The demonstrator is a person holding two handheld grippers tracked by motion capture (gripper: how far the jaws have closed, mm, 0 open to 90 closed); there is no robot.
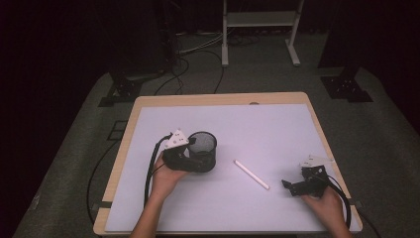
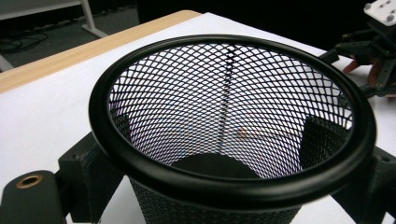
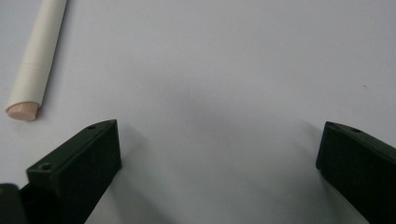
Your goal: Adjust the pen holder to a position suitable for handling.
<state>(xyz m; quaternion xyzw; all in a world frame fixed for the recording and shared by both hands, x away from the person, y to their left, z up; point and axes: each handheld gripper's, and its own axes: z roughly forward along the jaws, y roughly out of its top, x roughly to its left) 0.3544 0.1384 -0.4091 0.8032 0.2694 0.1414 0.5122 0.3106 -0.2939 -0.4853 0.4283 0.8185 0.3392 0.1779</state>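
Mesh cup (image 2: 232,121) clamped in left gripper (image 1: 190,154), seemingly empty; pen (image 1: 251,174) beside

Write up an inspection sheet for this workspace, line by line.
Surface: white sheet over a wooden table.
Job's things: black mesh cup, upright, nothing inside; white stick lying flat.
Clutter: nothing seen.
Grippers: left gripper jaws on either side of the cup; right gripper open, beside the stick.
Cables: one trails from each gripper; more on the floor.
Surroundings: dark room, white frame legs behind the table.
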